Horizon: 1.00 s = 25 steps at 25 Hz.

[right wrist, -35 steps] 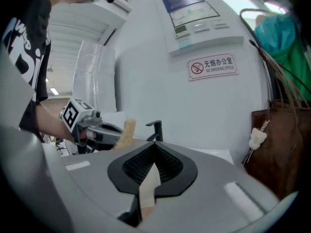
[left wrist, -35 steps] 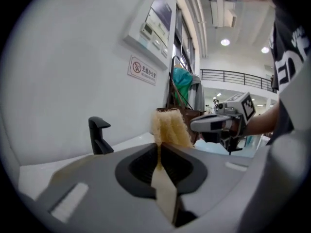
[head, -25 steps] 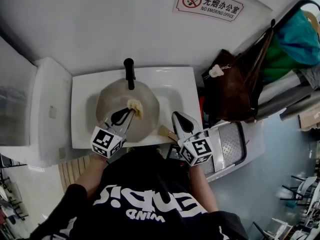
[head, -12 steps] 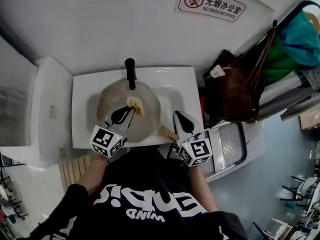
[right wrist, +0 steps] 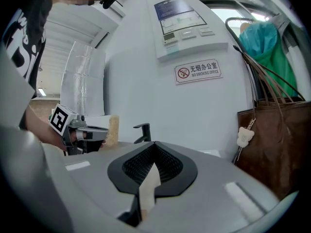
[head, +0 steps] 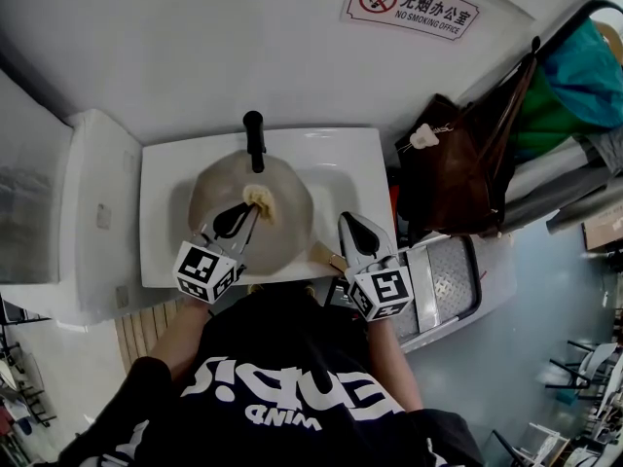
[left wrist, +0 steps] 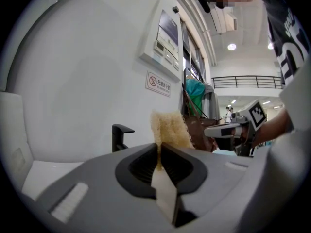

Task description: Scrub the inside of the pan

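Note:
A round grey pan [head: 284, 233] lies in the white sink [head: 360, 168], its wooden handle [head: 324, 257] pointing right. My left gripper [head: 255, 205] reaches over the pan's middle, shut on a yellow sponge [head: 259, 198] that rests on the inside of the pan. In the left gripper view the sponge [left wrist: 168, 127] sticks up from the closed jaws of that gripper [left wrist: 159, 148]. My right gripper [head: 348, 228] sits at the pan's right rim, shut where the handle meets its jaws; a tan strip fills its jaw slit [right wrist: 148, 181]. The right gripper view also shows the left gripper [right wrist: 92, 133] and sponge [right wrist: 113, 130].
A black faucet [head: 253, 139] stands behind the pan. A brown bag [head: 453, 178] and a teal bag [head: 584, 66] hang right of the sink, above a metal tray [head: 443, 280]. A no-smoking sign [head: 409, 6] is on the wall.
The left gripper and sponge have shifted slightly toward the faucet across the pan. The right gripper has stayed in place.

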Each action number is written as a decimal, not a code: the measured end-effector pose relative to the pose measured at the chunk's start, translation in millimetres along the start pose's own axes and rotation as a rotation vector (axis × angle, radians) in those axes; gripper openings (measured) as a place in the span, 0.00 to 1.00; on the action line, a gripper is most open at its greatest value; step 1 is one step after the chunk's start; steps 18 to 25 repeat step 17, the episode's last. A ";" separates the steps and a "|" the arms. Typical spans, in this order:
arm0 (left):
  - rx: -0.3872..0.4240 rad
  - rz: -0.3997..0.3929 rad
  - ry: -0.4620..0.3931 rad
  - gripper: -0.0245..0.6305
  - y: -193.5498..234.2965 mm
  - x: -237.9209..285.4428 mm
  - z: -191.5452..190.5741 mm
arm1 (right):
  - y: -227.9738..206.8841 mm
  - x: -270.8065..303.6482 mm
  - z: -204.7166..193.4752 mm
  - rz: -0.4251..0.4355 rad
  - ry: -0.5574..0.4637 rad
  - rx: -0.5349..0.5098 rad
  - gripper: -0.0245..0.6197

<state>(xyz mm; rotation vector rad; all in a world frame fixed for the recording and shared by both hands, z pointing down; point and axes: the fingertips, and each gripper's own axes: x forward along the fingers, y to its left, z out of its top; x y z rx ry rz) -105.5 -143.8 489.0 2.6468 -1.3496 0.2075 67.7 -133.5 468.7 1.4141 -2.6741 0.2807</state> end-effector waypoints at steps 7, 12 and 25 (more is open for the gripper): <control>-0.014 -0.004 0.013 0.07 -1.5 1.4 -2.9 | -0.9 -1.1 -0.4 0.003 0.003 -0.002 0.05; -0.023 -0.008 0.025 0.07 -2.8 1.4 -6.6 | 0.5 -0.9 -1.8 0.010 0.003 -0.007 0.05; -0.024 -0.020 0.040 0.07 -5.5 2.8 -9.8 | 2.0 -0.9 -3.7 0.019 0.012 -0.023 0.05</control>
